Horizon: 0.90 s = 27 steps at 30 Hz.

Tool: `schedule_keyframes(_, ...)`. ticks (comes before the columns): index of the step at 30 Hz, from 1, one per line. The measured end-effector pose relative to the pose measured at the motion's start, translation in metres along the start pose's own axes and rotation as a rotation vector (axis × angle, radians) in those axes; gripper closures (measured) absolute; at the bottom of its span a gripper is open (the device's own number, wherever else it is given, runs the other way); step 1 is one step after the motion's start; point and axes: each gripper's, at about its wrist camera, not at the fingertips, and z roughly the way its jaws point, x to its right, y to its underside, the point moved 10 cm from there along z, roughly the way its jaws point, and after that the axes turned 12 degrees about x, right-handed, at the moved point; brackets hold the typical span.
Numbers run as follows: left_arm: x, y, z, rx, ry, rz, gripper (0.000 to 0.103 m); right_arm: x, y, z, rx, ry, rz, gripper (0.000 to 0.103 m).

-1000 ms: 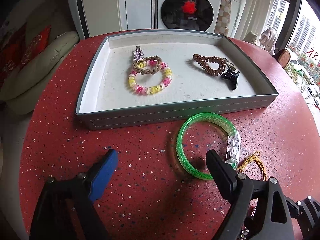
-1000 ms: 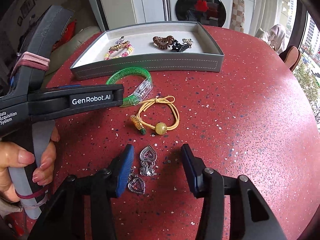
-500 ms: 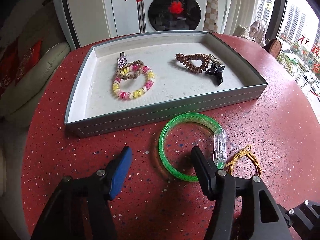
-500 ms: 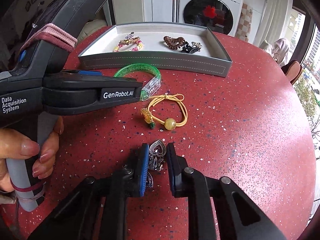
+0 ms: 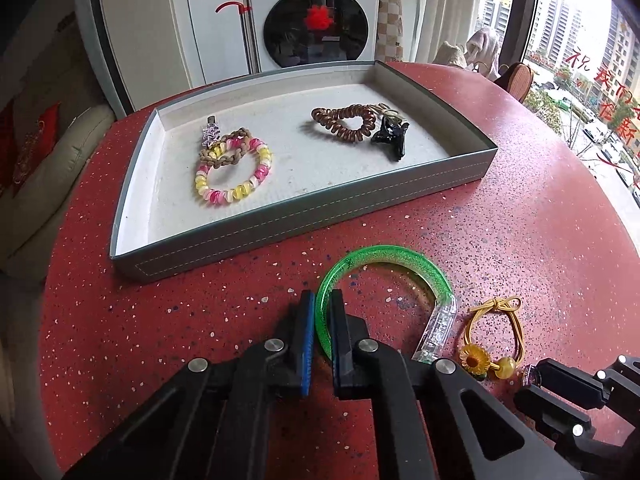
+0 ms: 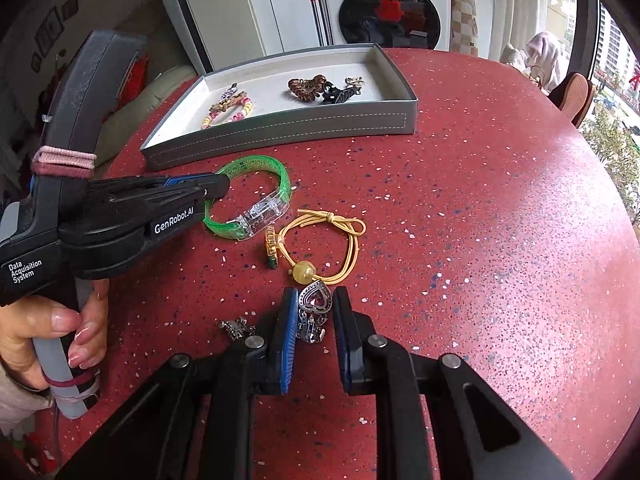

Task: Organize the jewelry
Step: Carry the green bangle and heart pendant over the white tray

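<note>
A green glitter bangle (image 5: 392, 254) with a clear clasp lies on the red table. My left gripper (image 5: 322, 300) is shut on its left rim, and the pads press the band from both sides. The right wrist view shows the same grip, left gripper (image 6: 222, 186) on bangle (image 6: 260, 164). My right gripper (image 6: 315, 291) is shut on a silver heart earring (image 6: 316, 302) just above the table. A second silver earring (image 6: 238, 326) lies left of its blue finger. A yellow cord hair tie (image 6: 340, 240) with a bead lies between the two grippers.
The grey tray (image 5: 300, 216) stands at the back. It holds a pink-yellow coil bracelet (image 5: 234, 176), a silver clip (image 5: 210, 134), a brown coil tie (image 5: 344, 122) and a black claw clip (image 5: 390, 138). A hand (image 6: 60, 328) holds the left gripper's handle.
The left jaws went from wide open to shut on the bangle's rim. The right jaws closed on the silver heart earring and shifted slightly away from the second earring.
</note>
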Motion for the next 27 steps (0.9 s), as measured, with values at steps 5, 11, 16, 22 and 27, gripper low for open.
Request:
schedule_keyframes(5, -0.006, -0.002, -0.013, 0.022, 0.014, -0.018, 0.078, 0.008, -0.003, -0.007, 0.009, -0.011, 0.043, 0.084)
schedule_keyframes(11, -0.015, -0.006, -0.033, 0.052, 0.034, -0.038, 0.078, 0.012, -0.005, -0.014, 0.018, -0.025, 0.071, 0.084)
schedule_keyframes(16, -0.02, -0.005, -0.05, 0.074, 0.048, -0.037, 0.078, 0.012, -0.007, -0.018, 0.019, -0.043, 0.092, 0.084)
schedule_keyframes(22, -0.03, -0.001, -0.072, 0.108, 0.043, -0.025, 0.078, 0.01, -0.013, -0.023, 0.031, -0.061, 0.109, 0.084)
schedule_keyframes(27, -0.043, -0.002, -0.083, 0.123, 0.04, -0.049, 0.078, 0.007, -0.021, -0.024, 0.037, -0.081, 0.127, 0.084)
